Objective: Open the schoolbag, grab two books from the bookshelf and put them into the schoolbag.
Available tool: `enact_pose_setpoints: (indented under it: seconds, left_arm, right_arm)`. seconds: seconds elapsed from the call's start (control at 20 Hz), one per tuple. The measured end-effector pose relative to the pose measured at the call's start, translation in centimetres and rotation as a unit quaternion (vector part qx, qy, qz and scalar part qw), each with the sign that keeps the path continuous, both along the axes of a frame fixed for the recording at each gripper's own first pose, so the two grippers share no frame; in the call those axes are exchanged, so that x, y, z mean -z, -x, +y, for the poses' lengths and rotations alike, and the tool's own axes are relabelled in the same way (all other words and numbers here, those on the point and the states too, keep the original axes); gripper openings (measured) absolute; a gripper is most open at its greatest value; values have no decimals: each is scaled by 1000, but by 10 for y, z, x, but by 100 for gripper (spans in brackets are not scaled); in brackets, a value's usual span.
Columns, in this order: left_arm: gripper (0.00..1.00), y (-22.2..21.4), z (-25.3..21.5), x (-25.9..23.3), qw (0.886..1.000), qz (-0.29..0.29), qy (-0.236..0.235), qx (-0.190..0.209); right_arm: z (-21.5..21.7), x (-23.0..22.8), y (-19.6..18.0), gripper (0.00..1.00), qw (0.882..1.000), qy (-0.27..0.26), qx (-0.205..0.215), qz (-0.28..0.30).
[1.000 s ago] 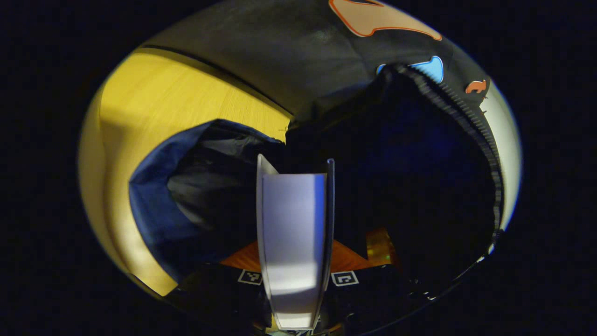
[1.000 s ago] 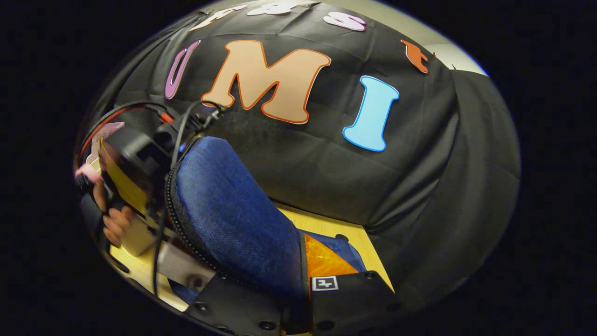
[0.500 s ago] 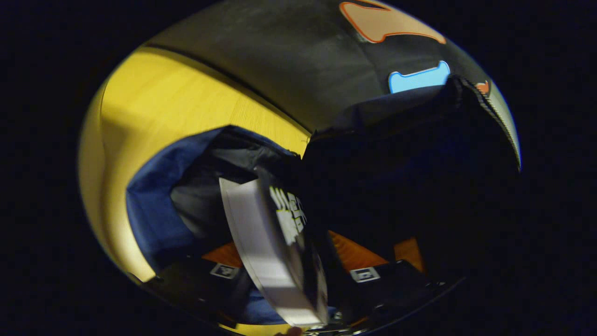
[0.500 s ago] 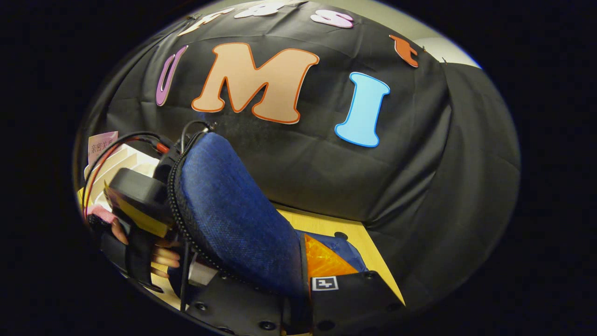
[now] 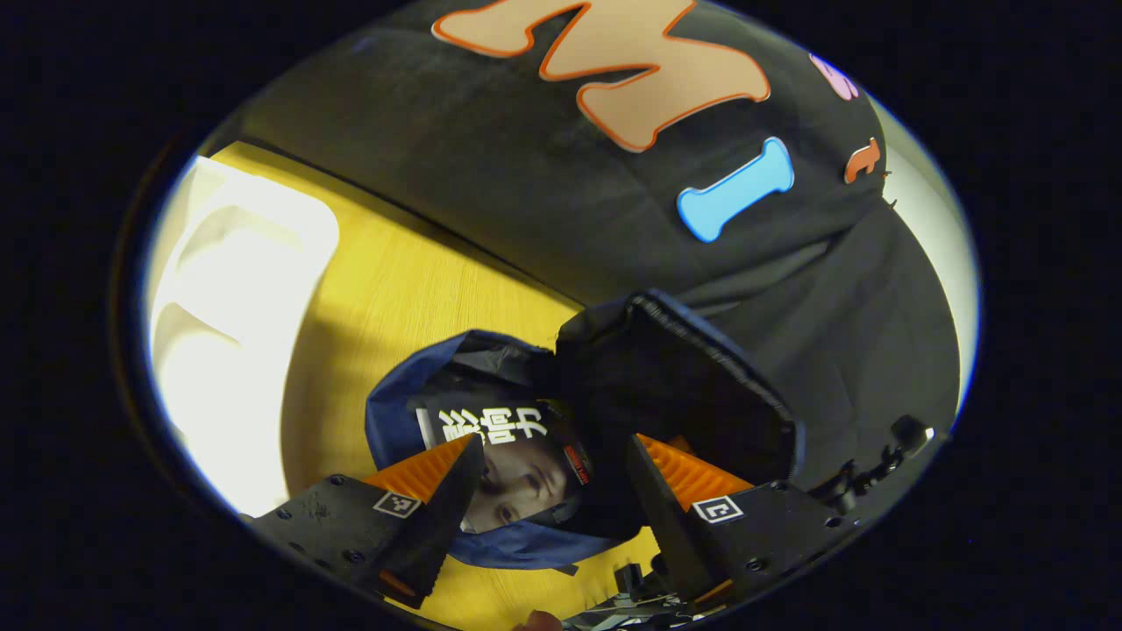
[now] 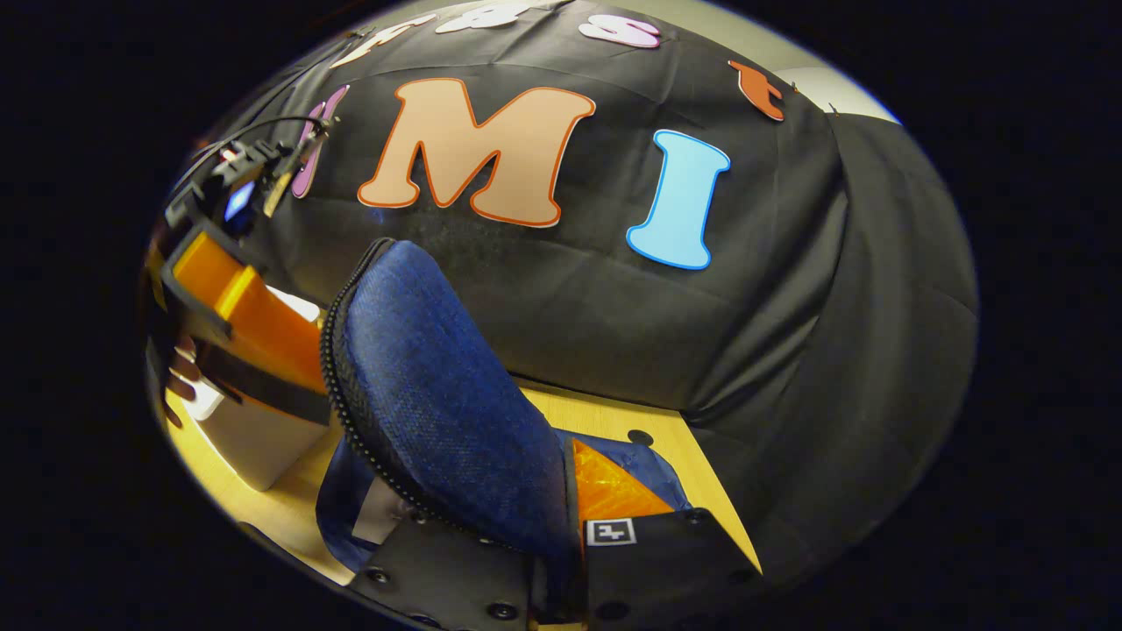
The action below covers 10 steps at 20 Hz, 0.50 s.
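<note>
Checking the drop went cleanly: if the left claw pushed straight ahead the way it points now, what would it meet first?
Probably the book lying in the open schoolbag, framed between the open left claw fingers; depth is unclear, so the bag's raised flap might brush first.

The right gripper [image 6: 561, 561] pinches the raised blue flap [image 6: 438, 403] of the schoolbag [image 6: 631, 464], both fingers closed against the fabric, its zipper edge curving along the left. Beyond the flap, at far left, a hand [image 6: 180, 377] holds the left gripper [image 6: 237, 298], cables trailing above it. A white bookshelf [image 6: 254, 438] stands on the desk [image 6: 605, 416] beneath it.
</note>
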<state>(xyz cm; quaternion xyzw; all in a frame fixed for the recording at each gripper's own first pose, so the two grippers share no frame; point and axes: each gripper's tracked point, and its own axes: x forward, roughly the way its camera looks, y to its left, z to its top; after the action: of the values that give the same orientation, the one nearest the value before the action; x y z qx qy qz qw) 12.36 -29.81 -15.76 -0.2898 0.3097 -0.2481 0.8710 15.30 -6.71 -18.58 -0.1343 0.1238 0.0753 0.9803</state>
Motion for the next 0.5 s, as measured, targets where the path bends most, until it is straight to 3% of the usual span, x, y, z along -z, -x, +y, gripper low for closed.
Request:
enact_pose_setpoints:
  seconds: [0.25,0.35,0.5]
  left_arm:
    - [96,16,47,-68,999,-28,23,-4]
    - [92,15,83,-92,998,-44,21,-31]
    - [96,25,164,-116,995,-58,-13,-83]
  right_arm:
    - [3,3,1,7,1000,7,-4,-1]
    - [5,5,2,7,1000,7,-6,-2]
    - [1,6,0,7,1000,-5,1,0]
